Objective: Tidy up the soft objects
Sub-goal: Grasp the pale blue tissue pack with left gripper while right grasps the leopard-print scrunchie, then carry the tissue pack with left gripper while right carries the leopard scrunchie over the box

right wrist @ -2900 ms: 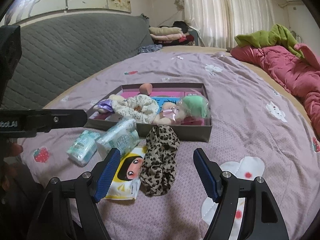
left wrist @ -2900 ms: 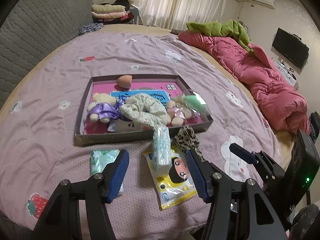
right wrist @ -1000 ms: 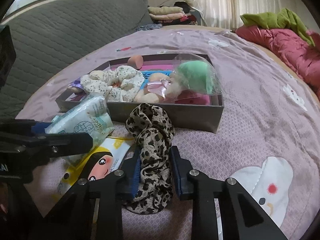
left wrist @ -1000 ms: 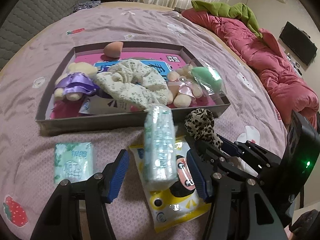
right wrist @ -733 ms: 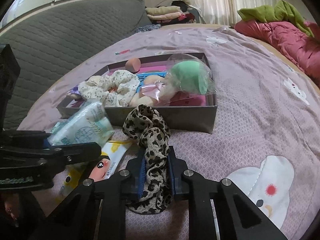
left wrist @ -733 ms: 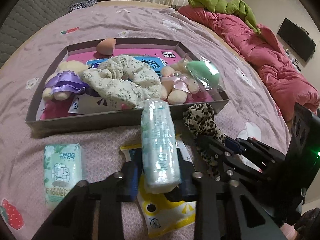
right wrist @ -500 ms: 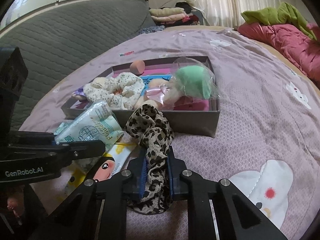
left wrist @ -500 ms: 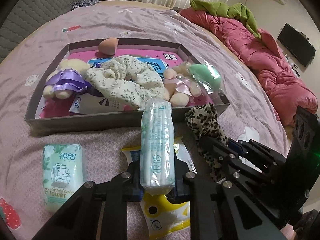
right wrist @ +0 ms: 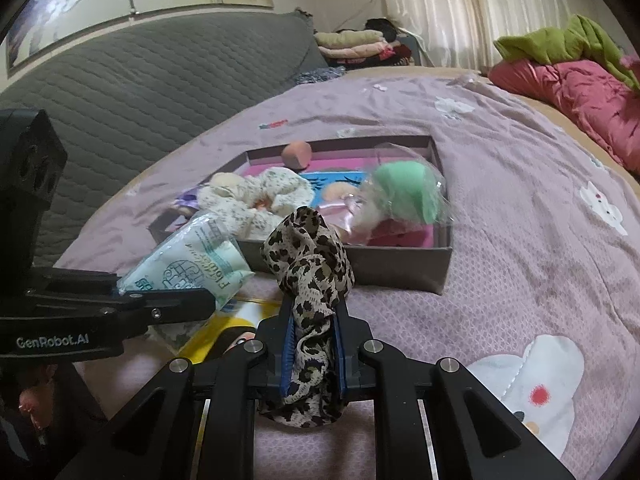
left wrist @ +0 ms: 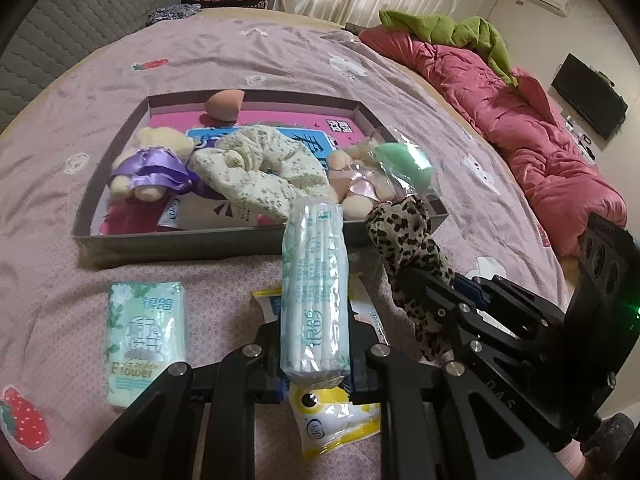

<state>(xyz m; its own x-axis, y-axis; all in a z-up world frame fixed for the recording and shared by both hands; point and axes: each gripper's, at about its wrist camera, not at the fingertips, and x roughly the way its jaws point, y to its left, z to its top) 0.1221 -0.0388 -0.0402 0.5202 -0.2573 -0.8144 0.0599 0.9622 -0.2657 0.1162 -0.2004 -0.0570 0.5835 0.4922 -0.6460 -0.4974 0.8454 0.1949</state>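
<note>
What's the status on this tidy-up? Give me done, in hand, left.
Done: the grey box already holds two plush bears, a floral scrunchie and two makeup sponges.

In hand: the left tool is shut on a tissue pack; the right tool is shut on the leopard scrunchie.

Left: both held items to box, plus the flat tissue pack and yellow packet on the bed.
</note>
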